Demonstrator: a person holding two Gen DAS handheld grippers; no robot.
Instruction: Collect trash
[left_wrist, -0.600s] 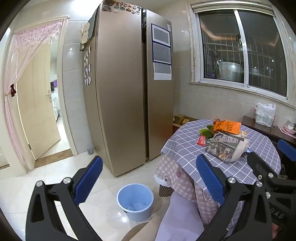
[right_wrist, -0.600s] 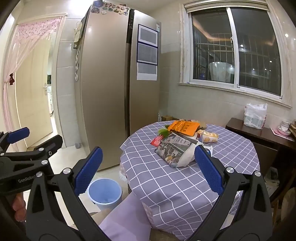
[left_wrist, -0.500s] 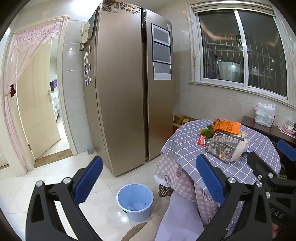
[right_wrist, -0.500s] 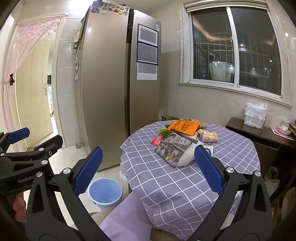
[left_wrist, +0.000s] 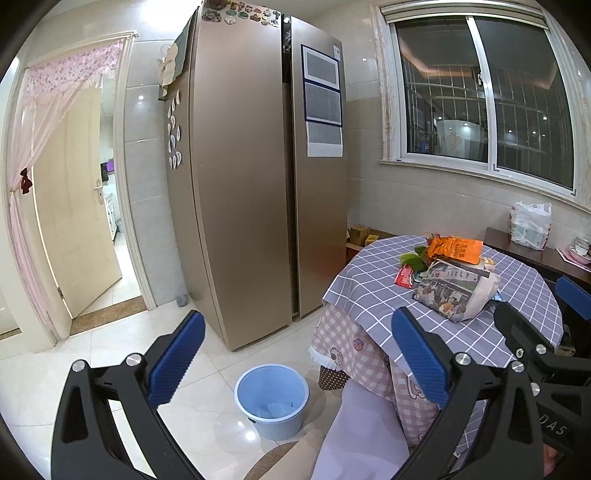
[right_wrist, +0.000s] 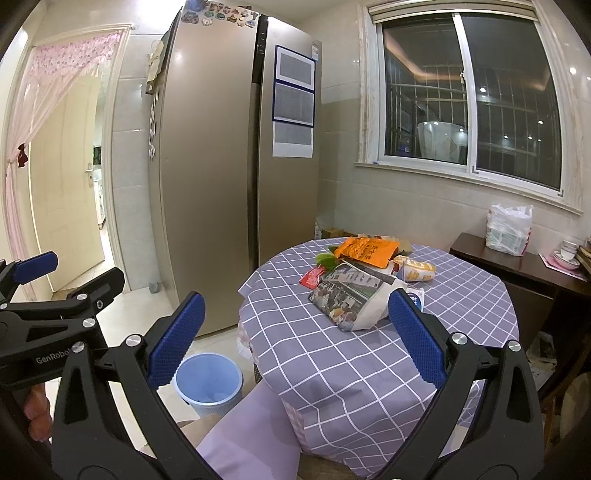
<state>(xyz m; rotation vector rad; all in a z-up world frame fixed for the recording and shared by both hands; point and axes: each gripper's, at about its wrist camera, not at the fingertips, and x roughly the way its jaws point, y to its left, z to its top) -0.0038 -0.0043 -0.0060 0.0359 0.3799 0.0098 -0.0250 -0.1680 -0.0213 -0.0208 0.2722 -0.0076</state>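
Observation:
A pile of trash lies on a round table with a purple checked cloth (right_wrist: 354, 354): a crumpled printed bag (right_wrist: 351, 295), an orange packet (right_wrist: 369, 251), a small red wrapper (right_wrist: 314, 276), a yellow-white snack bag (right_wrist: 413, 268) and green scraps (right_wrist: 325, 258). The pile also shows in the left wrist view (left_wrist: 454, 291). A light blue bin (left_wrist: 272, 398) stands on the floor left of the table, also seen in the right wrist view (right_wrist: 208, 382). My left gripper (left_wrist: 295, 362) is open and empty above the bin. My right gripper (right_wrist: 291, 332) is open and empty short of the pile.
A tall gold fridge (left_wrist: 258, 184) stands behind the bin. An open door with a pink curtain (left_wrist: 55, 184) is at far left. A dark side table (right_wrist: 517, 266) with a white plastic bag (right_wrist: 508, 229) stands under the window. A lilac cushioned seat (right_wrist: 251, 435) is close below.

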